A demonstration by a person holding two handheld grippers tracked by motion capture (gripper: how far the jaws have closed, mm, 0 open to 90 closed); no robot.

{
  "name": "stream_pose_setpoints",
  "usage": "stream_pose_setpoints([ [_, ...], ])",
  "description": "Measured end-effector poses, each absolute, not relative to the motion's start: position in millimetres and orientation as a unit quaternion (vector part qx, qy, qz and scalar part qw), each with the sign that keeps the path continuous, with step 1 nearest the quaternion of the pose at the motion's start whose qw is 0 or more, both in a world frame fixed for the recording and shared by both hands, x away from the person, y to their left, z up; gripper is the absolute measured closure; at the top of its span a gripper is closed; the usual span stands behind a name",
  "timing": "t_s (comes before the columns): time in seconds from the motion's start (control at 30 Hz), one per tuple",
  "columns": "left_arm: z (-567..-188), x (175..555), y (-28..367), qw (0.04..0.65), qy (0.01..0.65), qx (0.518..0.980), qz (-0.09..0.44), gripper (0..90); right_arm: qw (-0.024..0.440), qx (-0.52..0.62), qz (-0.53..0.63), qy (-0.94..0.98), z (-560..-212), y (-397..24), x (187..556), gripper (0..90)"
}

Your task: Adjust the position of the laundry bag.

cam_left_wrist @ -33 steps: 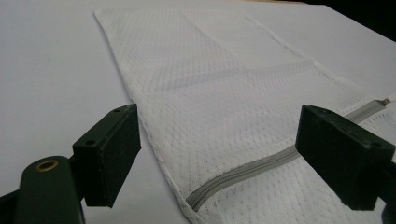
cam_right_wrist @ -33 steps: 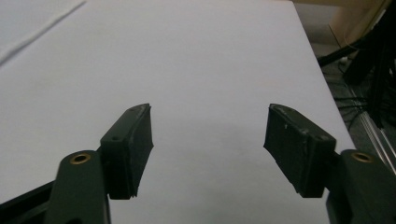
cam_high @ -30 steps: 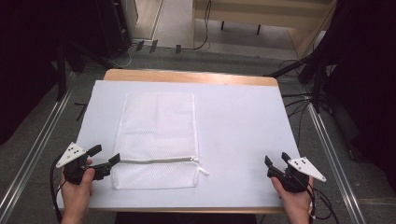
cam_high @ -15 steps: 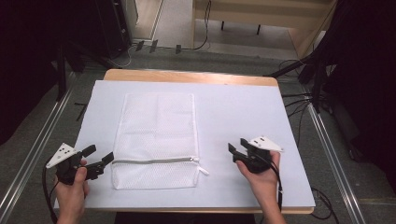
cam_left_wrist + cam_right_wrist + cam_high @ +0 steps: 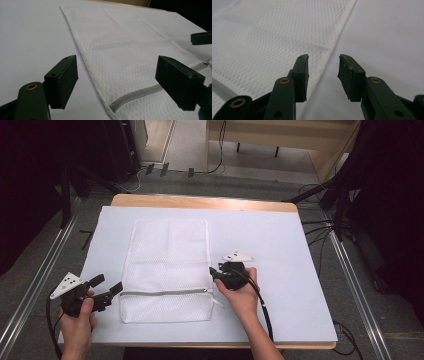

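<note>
White mesh laundry bag (image 5: 168, 270) flat on the tabletop (image 5: 280, 245), left of centre, long axis running from the near edge toward the far edge. Fabric a fine honeycomb net, semi-sheer, with faint fold creases across the upper half. Grey zipper (image 5: 165, 293) crossing the bag parallel to the near edge, about a quarter of the way up from the bag's near end; closed along its visible length, pull at the right end near a small white tab sticking out past the bag's right edge. Bag edges hemmed, lying smooth, no bulge inside.

Tabletop covered by a pale sheet, bare wood strip along the far edge.

Left gripper (image 5: 109, 290) held in the left hand (image 5: 80, 317) near the near-left corner, jaws spread wide, nothing between them, tips just beside the bag's left edge at zipper height. In the left gripper view, bag edge and zipper end lying between the two jaws.

Right gripper (image 5: 214, 273) in the right hand (image 5: 242, 292) at the bag's right edge, just above the zipper pull. Jaws parted moderately, straddling the hem, nothing clamped; contact with fabric not discernible.
</note>
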State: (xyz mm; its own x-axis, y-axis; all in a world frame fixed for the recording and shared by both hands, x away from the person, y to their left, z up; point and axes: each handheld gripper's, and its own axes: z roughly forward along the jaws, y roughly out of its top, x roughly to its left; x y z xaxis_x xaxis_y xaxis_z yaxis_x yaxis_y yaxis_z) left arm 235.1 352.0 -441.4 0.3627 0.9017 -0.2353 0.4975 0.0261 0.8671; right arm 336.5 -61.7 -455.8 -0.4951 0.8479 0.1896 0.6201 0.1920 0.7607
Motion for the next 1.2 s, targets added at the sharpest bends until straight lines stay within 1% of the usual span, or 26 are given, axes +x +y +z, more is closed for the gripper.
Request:
stream_pose_setpoints([
  [0.07, -441.1, 234.6, 351.4, 0.491, 0.522, 0.666, 0.207, 18.3, 0.131, 0.502, 0.395, 0.758, -462.1, -51.1, 348.3, 64.2],
  [0.23, -441.1, 234.6, 350.9, 0.491, 0.522, 0.667, 0.205, 18.3, 0.109, 0.519, 0.393, 0.751, -468.6, -44.1, 358.3, 64.6],
  [0.33, -441.5, 235.0, 350.5, 0.491, 0.522, 0.667, 0.204, 18.3, 0.106, 0.521, 0.387, 0.753, -472.0, -41.1, 359.1, 64.5],
  [0.37, -441.4, 235.0, 350.3, 0.491, 0.522, 0.667, 0.203, 18.3, 0.111, 0.521, 0.385, 0.753, -474.0, -37.3, 357.2, 64.0],
  [0.4, -441.4, 235.0, 350.3, 0.491, 0.522, 0.667, 0.203, 18.3, 0.119, 0.519, 0.382, 0.756, -474.1, -36.2, 356.4, 65.3],
  [0.47, -441.4, 235.0, 350.0, 0.494, 0.518, 0.669, 0.2, 18.1, 0.132, 0.52, 0.372, 0.758, -473.9, -33.5, 354.1, 76.7],
  [0.5, -441.3, 235.2, 349.1, 0.494, 0.519, 0.669, 0.199, 18.1, 0.127, 0.521, 0.372, 0.758, -473.9, -33.4, 353.9, 83.3],
  [0.53, -441.3, 235.4, 348.4, 0.494, 0.518, 0.669, 0.199, 18.1, 0.118, 0.525, 0.373, 0.756, -473.9, -33.7, 353.9, 86.5],
  [0.57, -441.3, 235.4, 348.4, 0.494, 0.518, 0.669, 0.199, 18.1, 0.118, 0.525, 0.373, 0.756, -473.9, -33.7, 353.9, 86.5],
  [0.6, -441.3, 235.5, 347.8, 0.494, 0.517, 0.67, 0.198, 18.1, 0.105, 0.531, 0.377, 0.752, -473.9, -34.6, 354.3, 89.7],
  [0.63, -441.4, 235.5, 347.2, 0.494, 0.516, 0.671, 0.198, 18.1, 0.099, 0.527, 0.378, 0.755, -473.8, -35.3, 354.3, 90.0],
  [0.8, -442.0, 234.8, 346.9, 0.491, 0.516, 0.673, 0.199, 18.1, 0.104, 0.523, 0.386, 0.753, -470.4, -40.2, 350.1, 90.0],
  [0.93, -442.7, 235.0, 350.1, 0.493, 0.519, 0.67, 0.196, 18.1, 0.115, 0.521, 0.386, 0.752, -465.0, -55.4, 346.7, 90.0],
  [1.2, -443.0, 235.2, 347.1, 0.491, 0.517, 0.673, 0.196, 18.1, 0.121, 0.536, 0.383, 0.743, -461.6, -90.5, 344.2, 90.0],
])
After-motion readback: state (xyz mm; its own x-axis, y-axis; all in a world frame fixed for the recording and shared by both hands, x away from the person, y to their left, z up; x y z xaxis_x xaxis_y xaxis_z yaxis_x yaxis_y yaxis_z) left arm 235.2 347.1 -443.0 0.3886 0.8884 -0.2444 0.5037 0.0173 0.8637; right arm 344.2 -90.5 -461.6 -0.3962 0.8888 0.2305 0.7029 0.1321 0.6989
